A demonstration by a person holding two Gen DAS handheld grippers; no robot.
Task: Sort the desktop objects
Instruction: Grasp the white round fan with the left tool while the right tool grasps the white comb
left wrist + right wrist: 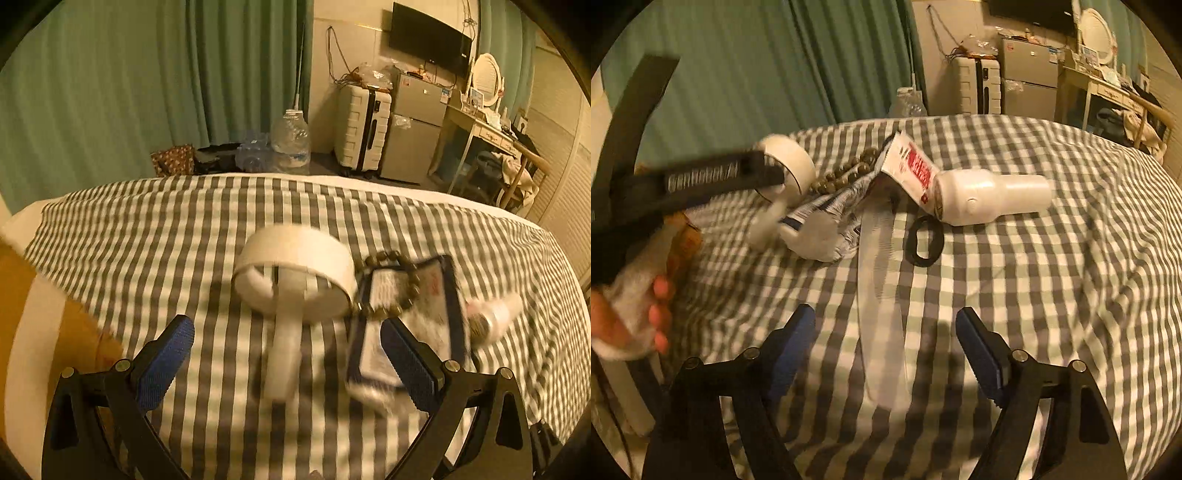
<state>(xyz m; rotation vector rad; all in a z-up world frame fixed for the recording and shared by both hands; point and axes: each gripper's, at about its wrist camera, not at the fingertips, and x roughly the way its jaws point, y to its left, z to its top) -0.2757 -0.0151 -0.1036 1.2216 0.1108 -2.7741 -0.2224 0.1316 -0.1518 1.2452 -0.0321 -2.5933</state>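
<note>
On the checked cloth lies a white ring-shaped controller with its handle towards me, between the fingers of my open left gripper. Right of it lie a brown bead bracelet, a dark-edged snack packet and a white bottle. In the right wrist view my right gripper is open and empty over a long clear strip. Beyond it lie a black ring, the white bottle, the packet, the beads and the controller. The left gripper's dark body reaches in from the left.
The checked cloth covers a bed or table. An orange and white thing lies at its left edge. Behind stand green curtains, a water jug, a white suitcase, a small fridge and a dressing table.
</note>
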